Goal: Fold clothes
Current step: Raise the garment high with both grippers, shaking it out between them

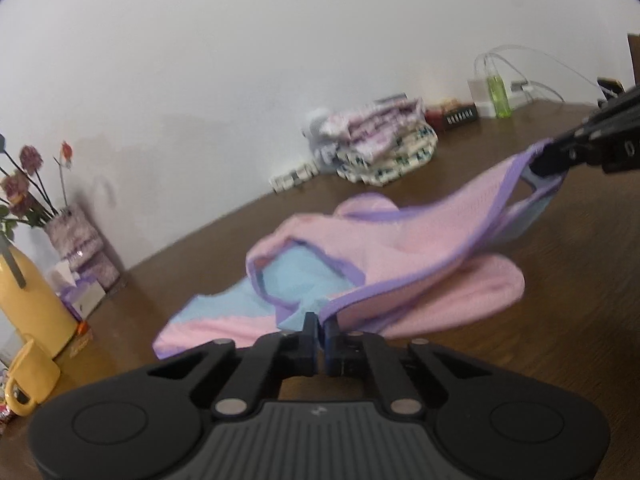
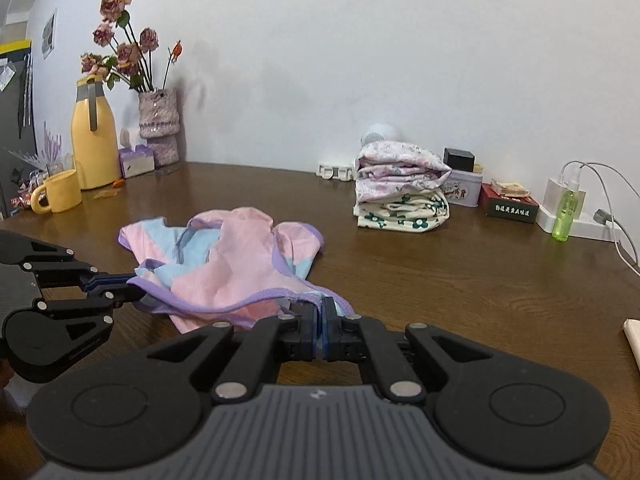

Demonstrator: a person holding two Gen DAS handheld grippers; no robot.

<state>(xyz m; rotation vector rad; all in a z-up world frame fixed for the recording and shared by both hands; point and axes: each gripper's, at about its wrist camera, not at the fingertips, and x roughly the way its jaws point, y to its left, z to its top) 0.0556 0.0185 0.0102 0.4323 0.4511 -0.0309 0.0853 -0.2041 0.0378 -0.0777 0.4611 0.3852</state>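
A small pink and light-blue garment with purple trim point(image 1: 400, 248) lies crumpled on the brown wooden table point(image 1: 520, 352); it also shows in the right wrist view point(image 2: 228, 264). My left gripper point(image 1: 320, 320) is shut on its purple hem at one end, and shows at the left of the right wrist view point(image 2: 134, 286). My right gripper point(image 2: 322, 306) is shut on the hem at the other end, and shows at the right of the left wrist view point(image 1: 540, 162). The hem is stretched between them, lifted off the table.
A stack of folded patterned clothes point(image 2: 402, 190) sits near the wall. A yellow jug point(image 2: 94, 140), yellow mug point(image 2: 58, 192), flower vase point(image 2: 158, 128) and tissue box point(image 2: 136, 160) stand at the left. Tins, boxes, a green bottle point(image 2: 566, 210) and a charger with cables stand at the right.
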